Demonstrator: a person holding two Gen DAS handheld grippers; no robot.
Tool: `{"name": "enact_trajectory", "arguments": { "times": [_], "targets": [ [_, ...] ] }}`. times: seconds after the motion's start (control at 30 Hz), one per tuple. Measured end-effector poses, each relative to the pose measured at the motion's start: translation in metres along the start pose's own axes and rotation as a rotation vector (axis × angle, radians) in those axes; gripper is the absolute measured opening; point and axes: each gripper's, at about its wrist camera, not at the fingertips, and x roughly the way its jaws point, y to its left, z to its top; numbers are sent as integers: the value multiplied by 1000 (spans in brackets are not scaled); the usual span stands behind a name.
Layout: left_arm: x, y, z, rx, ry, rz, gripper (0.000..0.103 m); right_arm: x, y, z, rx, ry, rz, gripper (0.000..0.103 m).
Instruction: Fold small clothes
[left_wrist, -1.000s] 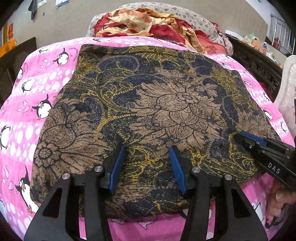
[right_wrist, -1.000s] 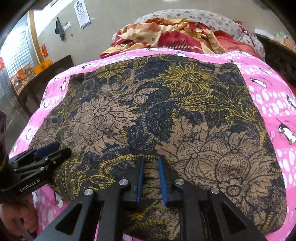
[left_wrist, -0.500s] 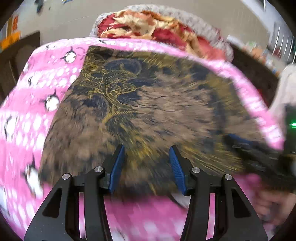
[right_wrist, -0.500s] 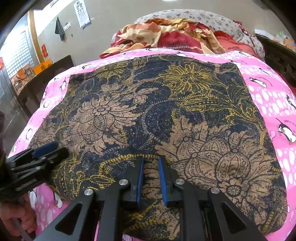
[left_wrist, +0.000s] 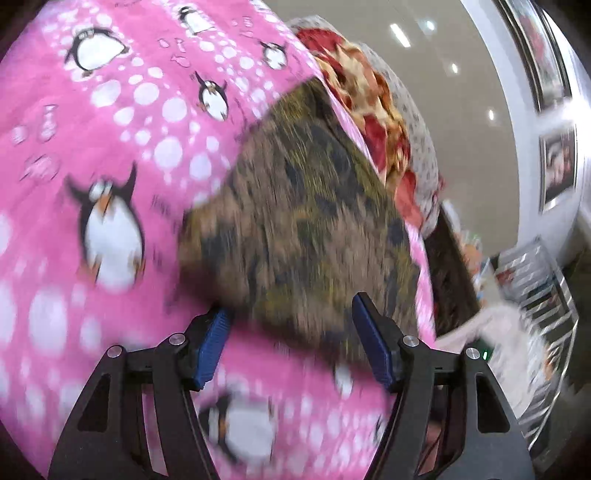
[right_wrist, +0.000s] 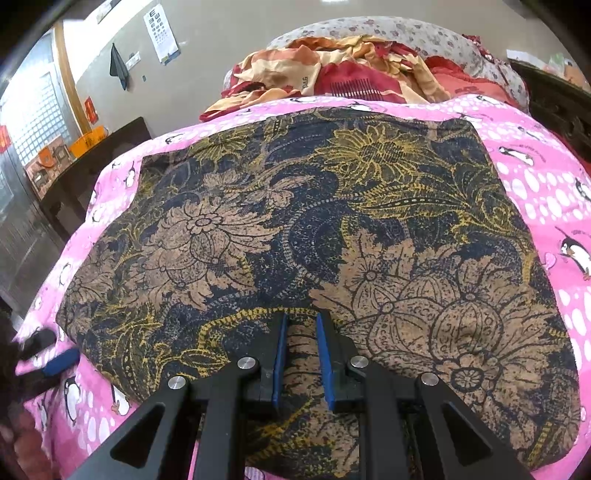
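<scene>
I can read almost nothing here: a white chart (right_wrist: 162, 31) pinned to the wall carries rows of small marks too tiny to make out, and tiny lettering sits beside the penguins on the pink penguin blanket (right_wrist: 546, 184), also illegible to me.

My right claw (right_wrist: 301, 363) sits low over the near edge of the floral cloth (right_wrist: 295, 229), its blue pads a narrow gap apart with patterned fabric showing between them. The pads rest close on the cloth, but I cannot tell whether any fold is pinched.

The floral cloth, dark blue with tan and yellow flowers, lies spread flat on the blanket over the bed. Beyond its far edge a heap of red and cream bedding (right_wrist: 351, 77) is piled against a grey flowered pillow (right_wrist: 406, 31).

My left claw (left_wrist: 291, 343) has its fingers spread wide apart and holds nothing. Its view is tilted and smeared with blur. The cloth's (left_wrist: 303, 221) corner lies just ahead of the blue pads (left_wrist: 212, 343), over pink blanket (left_wrist: 92, 129). From the right wrist view I see the left claw (right_wrist: 51, 358) at the cloth's left corner, blurred, beside the fabric edge.
</scene>
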Motion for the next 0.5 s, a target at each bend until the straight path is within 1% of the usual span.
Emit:
{"name": "enact_trajectory", "arguments": {
  "times": [0.03, 0.13, 0.23, 0.3, 0.33, 0.37, 0.4, 0.47, 0.5],
  "targets": [
    [6, 1, 9, -16, -13, -4, 66, 0, -1, 0, 2, 0, 3, 15],
    [18, 0, 25, -48, -20, -5, 66, 0, -1, 0, 3, 0, 5, 15],
    [13, 0, 25, -46, -45, -10, 66, 0, -1, 0, 8, 0, 13, 15],
    [9, -6, 19, -23, -44, 1, 65, -1, -2, 0, 12, 0, 19, 15],
    [7, -7, 17, -8, -46, 1, 63, -1, -3, 0, 13, 1, 21, 15],
    [6, -5, 18, -8, -61, 10, 55, 0, -3, 0, 15, 2, 23, 15],
    [5, 0, 20, -25, -75, 21, 50, 0, -4, 1, 14, 2, 24, 15],
    [4, 16, 23, -83, -96, 42, 28, 0, -3, 1, 13, 2, 21, 15],
    [5, 19, 23, -91, -96, 44, 27, 0, -3, 1, 12, 2, 20, 15]
  ]
}}
